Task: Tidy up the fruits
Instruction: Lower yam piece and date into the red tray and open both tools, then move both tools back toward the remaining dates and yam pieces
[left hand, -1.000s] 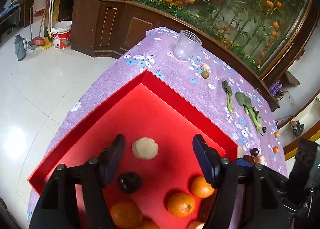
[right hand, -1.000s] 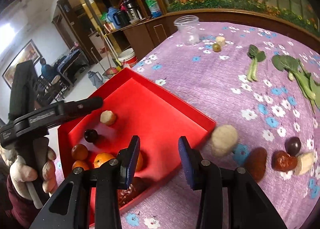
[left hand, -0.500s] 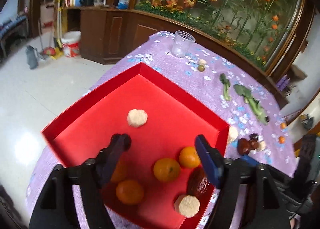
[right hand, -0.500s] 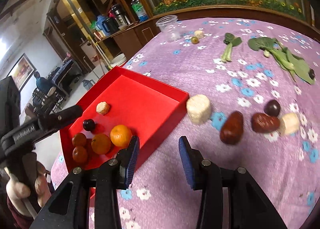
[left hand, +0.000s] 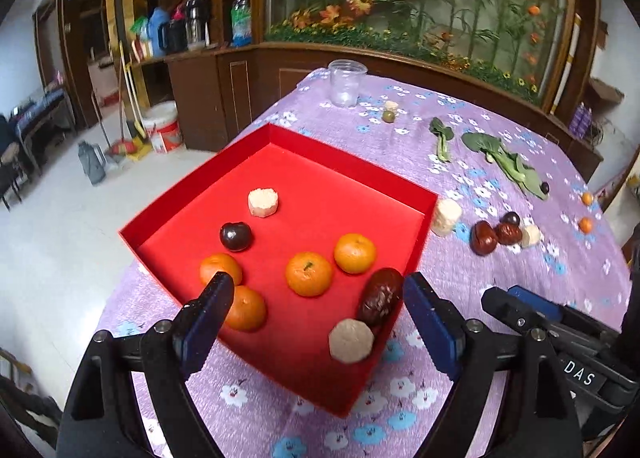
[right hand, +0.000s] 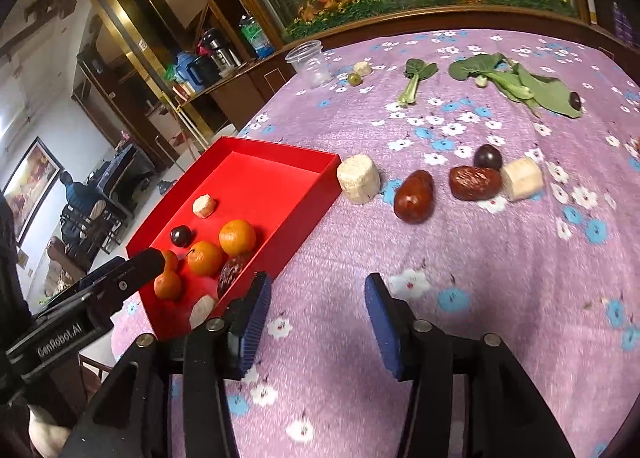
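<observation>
We see the table's purple flowered cloth (right hand: 500, 258) carrying everything, and near its left edge the red tray (left hand: 280, 162), one corner reaching over that edge. Inside the tray, four oranges (left hand: 308, 273) cluster toward the near side, with a brown date (left hand: 380, 295), a dark plum (left hand: 236, 236) and two pale cut pieces. Our left gripper (left hand: 316, 316) hangs above the tray's near corner, jaws spread, holding nothing. Our right gripper (right hand: 314, 322) hovers over bare cloth beside the tray, jaws likewise spread and empty. Just outside the tray's right edge stands a pale cylinder (right hand: 358, 178), then two dates (right hand: 414, 196), a small plum and a pale chunk.
</observation>
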Tool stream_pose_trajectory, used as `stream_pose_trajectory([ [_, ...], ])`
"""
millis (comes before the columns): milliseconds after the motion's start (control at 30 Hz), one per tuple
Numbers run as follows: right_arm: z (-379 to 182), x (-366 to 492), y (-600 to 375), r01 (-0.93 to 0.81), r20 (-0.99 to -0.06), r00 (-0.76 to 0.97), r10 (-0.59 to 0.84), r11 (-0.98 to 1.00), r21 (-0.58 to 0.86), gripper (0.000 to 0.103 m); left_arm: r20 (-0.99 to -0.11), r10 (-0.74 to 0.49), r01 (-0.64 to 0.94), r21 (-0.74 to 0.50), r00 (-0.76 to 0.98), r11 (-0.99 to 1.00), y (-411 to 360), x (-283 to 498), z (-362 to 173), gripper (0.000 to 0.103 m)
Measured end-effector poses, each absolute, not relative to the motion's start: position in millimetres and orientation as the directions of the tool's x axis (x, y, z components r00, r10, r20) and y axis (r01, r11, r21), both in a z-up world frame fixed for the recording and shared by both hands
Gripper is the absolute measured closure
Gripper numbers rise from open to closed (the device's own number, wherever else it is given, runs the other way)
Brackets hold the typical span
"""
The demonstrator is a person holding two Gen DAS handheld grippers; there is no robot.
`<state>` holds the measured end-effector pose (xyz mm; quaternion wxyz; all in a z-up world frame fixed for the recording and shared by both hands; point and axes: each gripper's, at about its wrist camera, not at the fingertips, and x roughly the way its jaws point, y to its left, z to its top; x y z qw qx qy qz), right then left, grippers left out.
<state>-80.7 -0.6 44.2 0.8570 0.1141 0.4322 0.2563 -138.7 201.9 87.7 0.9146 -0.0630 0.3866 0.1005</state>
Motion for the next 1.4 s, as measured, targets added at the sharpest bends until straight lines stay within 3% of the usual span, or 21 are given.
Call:
stream_pose_trajectory([
  [300, 59.6, -111.7, -25.6, -0.334, -0.643, 0.553, 0.53, 0.848, 0.412, 0.048, -0.666, 0.158, -0.2, 0.013, 0.729, 0.98, 171.7, -169.8, 107.4, 0.017],
  [500, 81.7, -143.0, -52.3, -0.323, -0.594, 0.625, 0.507, 0.861, 0.394, 0.047, -0.584, 0.144, -0.177, 0.0, 0.799, 0.984, 155.1, -202.4, 131.6, 0.017],
  [733, 99.6, -166.1, -90.6, -0.253, -0.557, 0.726, 0.403, 0.91, 0.328, 0.034, -0.506, 0.051, -0.077, -0.03, 0.861, 0.997, 141.0, -225.1, 156.2, 0.017],
  [833, 95.0, -160.1, -111.3, -0.206, -0.575, 0.73, 0.37, 0.921, 0.332, 0.034, -0.507, 0.009, -0.033, -0.038, 0.862, 0.999, 137.1, -222.9, 154.4, 0.017],
  [1100, 68.1, -91.0, -131.5, -0.179, -0.669, 0.653, 0.355, 0.931, 0.319, 0.034, -0.613, -0.084, 0.052, -0.07, 0.786, 0.996, 129.9, -162.4, 115.8, 0.017],
  [1167, 62.4, -66.9, -122.4, -0.205, -0.687, 0.642, 0.339, 0.94, 0.272, 0.035, -0.646, -0.131, 0.087, -0.1, 0.752, 0.991, 125.3, -140.1, 101.3, 0.024],
  [1233, 58.2, -44.2, -111.4, -0.233, -0.702, 0.63, 0.333, 0.943, 0.238, 0.04, -0.686, -0.177, 0.125, -0.125, 0.706, 0.984, 119.0, -116.7, 87.9, 0.051],
  [1400, 43.6, -2.7, -92.5, -0.272, -0.727, 0.606, 0.323, 0.943, 0.192, 0.043, -0.738, -0.213, 0.152, -0.151, 0.64, 0.977, 104.9, -69.9, 64.8, 0.054],
])
